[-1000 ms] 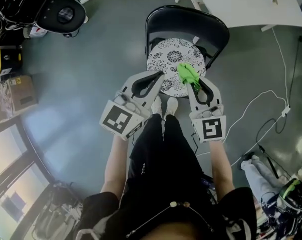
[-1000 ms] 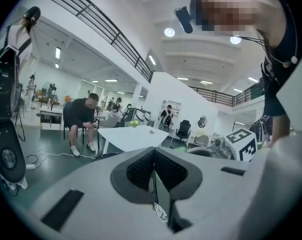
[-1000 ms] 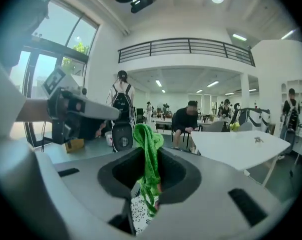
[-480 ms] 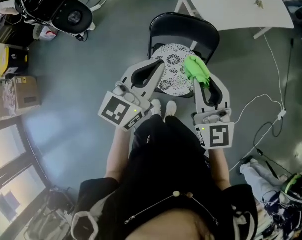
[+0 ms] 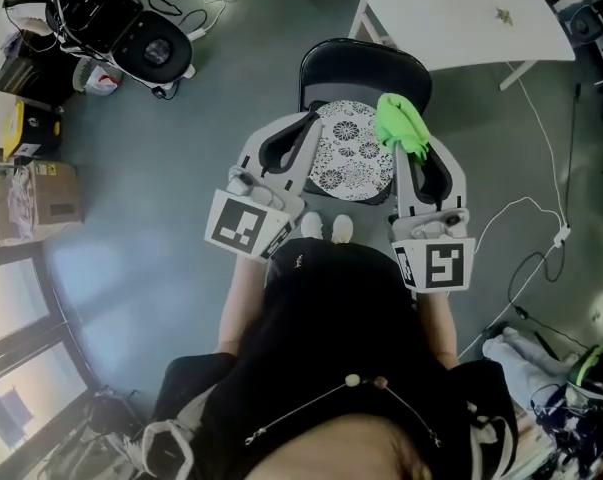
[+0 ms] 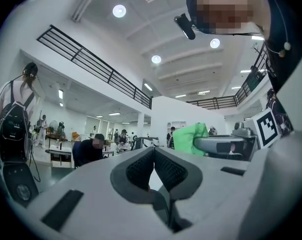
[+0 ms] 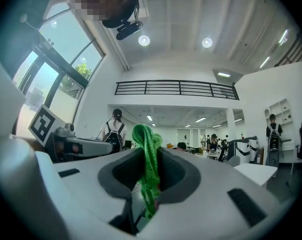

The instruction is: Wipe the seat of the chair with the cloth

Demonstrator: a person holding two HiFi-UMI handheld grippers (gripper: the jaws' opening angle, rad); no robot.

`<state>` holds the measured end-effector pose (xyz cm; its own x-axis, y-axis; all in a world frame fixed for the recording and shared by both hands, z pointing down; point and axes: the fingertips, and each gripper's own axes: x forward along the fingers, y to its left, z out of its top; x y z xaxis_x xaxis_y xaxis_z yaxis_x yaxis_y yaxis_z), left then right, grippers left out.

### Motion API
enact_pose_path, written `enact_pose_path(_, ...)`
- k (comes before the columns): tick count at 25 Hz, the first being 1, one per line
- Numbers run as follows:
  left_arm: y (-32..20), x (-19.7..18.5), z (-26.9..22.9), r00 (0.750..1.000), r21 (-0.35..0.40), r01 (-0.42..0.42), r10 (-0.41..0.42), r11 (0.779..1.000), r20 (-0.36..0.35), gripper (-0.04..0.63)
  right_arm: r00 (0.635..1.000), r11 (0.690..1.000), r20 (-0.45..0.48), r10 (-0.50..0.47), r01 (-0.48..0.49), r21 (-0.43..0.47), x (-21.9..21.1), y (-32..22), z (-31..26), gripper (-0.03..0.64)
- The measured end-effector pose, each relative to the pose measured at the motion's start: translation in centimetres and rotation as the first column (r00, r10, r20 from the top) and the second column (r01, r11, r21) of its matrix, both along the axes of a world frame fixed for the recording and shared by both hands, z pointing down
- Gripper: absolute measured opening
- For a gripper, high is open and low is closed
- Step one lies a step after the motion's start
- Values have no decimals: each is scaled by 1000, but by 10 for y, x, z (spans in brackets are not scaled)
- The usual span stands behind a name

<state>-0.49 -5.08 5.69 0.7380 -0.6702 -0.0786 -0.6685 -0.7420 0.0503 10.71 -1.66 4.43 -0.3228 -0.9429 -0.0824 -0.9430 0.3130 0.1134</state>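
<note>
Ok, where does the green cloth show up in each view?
Head view: cloth upper centre-right, at the right gripper's tip, by the right edge of the chair seat.
Left gripper view: cloth right of centre, beside the right gripper.
Right gripper view: cloth dead centre, pinched between the jaws.
Shared landmark: the right gripper holding it.
</note>
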Motion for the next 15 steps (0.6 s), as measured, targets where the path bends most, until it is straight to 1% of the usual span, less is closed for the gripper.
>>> enact_pose_path(5,-2,-1,-1,1000,2,16,-16,1000,-3,6,1000,1000,0,7,-7,14,3,-2,-6,81)
enact_pose_path(8,-1,0,1,1000,0,11,-11,1000,-4,6,1000,1000,4,21,-21,10,7,-2,-3,81)
enact_pose_path(12,3,13,8,1000,-9,-8,8,1000,11,6,999,999,10,40,-40,5,21,4,3,81)
enact_pose_path(15,-1,24,7,1000,-5,-21,21,1000,-1,6,999,999,10,52,-52,2,31,2,4,81)
